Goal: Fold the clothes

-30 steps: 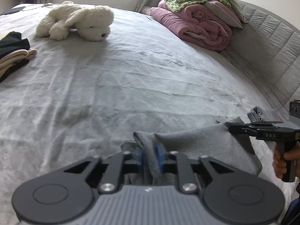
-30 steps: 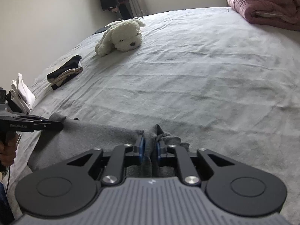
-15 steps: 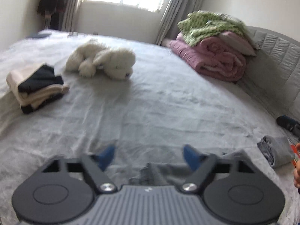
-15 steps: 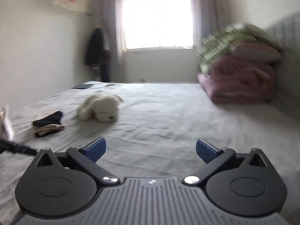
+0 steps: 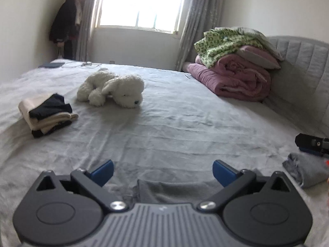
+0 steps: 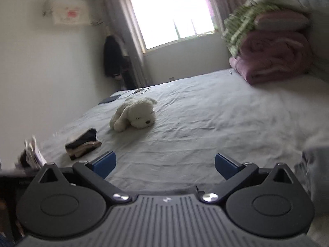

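Observation:
A grey garment (image 5: 172, 189) lies on the bed just below my left gripper (image 5: 162, 170), which is open and empty above it. Another folded part of grey cloth (image 5: 304, 170) lies at the right edge, also blurred in the right wrist view (image 6: 314, 160). My right gripper (image 6: 164, 164) is open and empty, lifted above the bed. Its tip (image 5: 312, 144) shows at the right edge of the left wrist view.
A stack of folded black and cream clothes (image 5: 45, 113) sits at left, a white plush dog (image 5: 113, 88) behind it. Pink and green bedding (image 5: 236, 70) is piled by the grey headboard (image 5: 304, 72). More clothes (image 6: 30, 154) lie at the bed's left edge.
Both grippers were shut on the grey garment a second ago. They have opened, let it drop on the bed, and risen and tilted up toward the window.

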{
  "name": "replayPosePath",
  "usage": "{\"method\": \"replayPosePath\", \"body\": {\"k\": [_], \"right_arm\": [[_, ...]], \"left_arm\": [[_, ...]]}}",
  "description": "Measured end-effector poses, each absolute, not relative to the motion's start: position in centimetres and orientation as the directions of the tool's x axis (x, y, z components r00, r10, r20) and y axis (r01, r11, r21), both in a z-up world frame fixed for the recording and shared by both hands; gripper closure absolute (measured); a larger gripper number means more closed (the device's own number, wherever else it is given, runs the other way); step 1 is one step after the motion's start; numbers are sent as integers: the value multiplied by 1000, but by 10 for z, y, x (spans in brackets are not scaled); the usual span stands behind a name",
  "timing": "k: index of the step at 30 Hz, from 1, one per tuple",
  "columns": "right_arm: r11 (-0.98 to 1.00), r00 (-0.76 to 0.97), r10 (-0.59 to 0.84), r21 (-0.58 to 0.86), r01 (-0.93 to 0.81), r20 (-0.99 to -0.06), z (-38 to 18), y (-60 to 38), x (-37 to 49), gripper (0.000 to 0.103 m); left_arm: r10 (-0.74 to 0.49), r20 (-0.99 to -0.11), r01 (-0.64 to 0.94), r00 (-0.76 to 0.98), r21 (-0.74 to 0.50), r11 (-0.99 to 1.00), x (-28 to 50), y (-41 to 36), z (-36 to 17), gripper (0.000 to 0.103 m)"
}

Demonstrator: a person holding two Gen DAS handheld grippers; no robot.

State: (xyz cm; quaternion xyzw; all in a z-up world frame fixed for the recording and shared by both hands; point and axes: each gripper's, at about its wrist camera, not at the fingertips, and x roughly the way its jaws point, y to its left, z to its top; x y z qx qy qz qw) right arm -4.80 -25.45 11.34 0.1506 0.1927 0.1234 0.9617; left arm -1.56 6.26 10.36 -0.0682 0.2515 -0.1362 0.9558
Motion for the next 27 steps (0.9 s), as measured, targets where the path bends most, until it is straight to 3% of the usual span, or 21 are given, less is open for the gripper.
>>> {"method": "replayPosePath", "body": {"k": [3, 5, 11, 18, 19, 24, 27], "right_arm": [[882, 863, 339, 447, -151, -376, 112, -256, -46, 0], [882, 833, 339, 455, -121, -436, 108, -246, -46, 0], [895, 798, 362, 419, -154, -481, 101, -224, -55, 0], [921, 775, 353, 342, -189, -524, 84, -199, -58, 2], [926, 783, 342, 325, -190, -519, 85, -198, -58, 22], [927, 782, 340, 327, -184, -523, 82, -197, -53, 92], [931, 762, 349, 295, -215, -546, 75, -185, -53, 93]], "left_arm": [[-415, -412, 248, 811, -400, 882, -22, 74, 104, 1], [-405, -415, 177, 815, -488, 855, -26, 79, 103, 1], [-295, -595, 63, 748, -379, 923, -26, 68, 94, 0], [-278, -588, 125, 759, -287, 950, -29, 50, 80, 1], [-275, -587, 134, 761, -273, 953, -29, 48, 79, 1], [-264, -581, 176, 770, -204, 963, -32, 35, 69, 1], [-263, -582, 209, 769, -160, 965, -32, 25, 63, 1]]}}
